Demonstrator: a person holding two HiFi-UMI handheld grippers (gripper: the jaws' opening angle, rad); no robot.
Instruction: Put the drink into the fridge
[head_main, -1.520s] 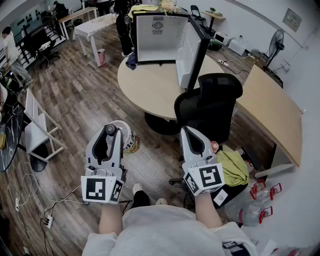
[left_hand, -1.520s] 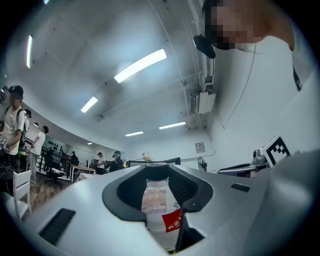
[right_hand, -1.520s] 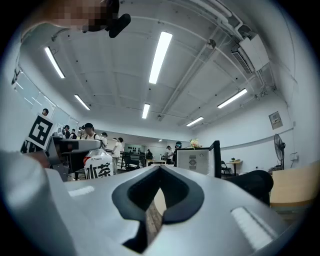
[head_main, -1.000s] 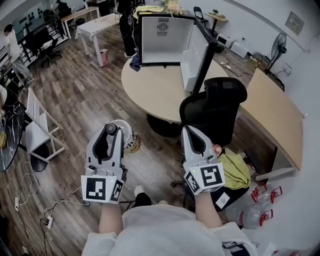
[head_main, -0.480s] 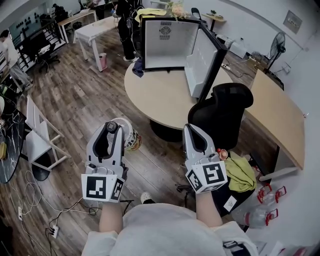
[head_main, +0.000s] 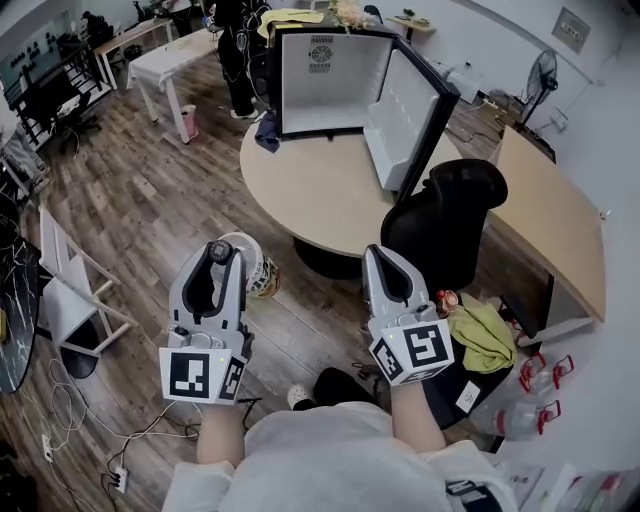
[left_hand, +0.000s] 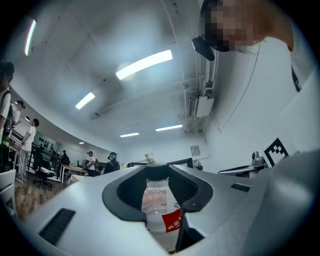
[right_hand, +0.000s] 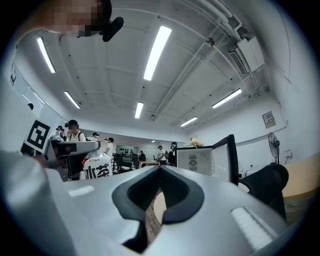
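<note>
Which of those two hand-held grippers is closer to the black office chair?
Right. The right gripper hangs just before the black office chair; the left gripper, holding the drink, is farther off to the left.

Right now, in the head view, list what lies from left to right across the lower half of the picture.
white chair → left gripper, shut on the drink bottle → right gripper → yellow-green cloth → clear jug with red handles
</note>
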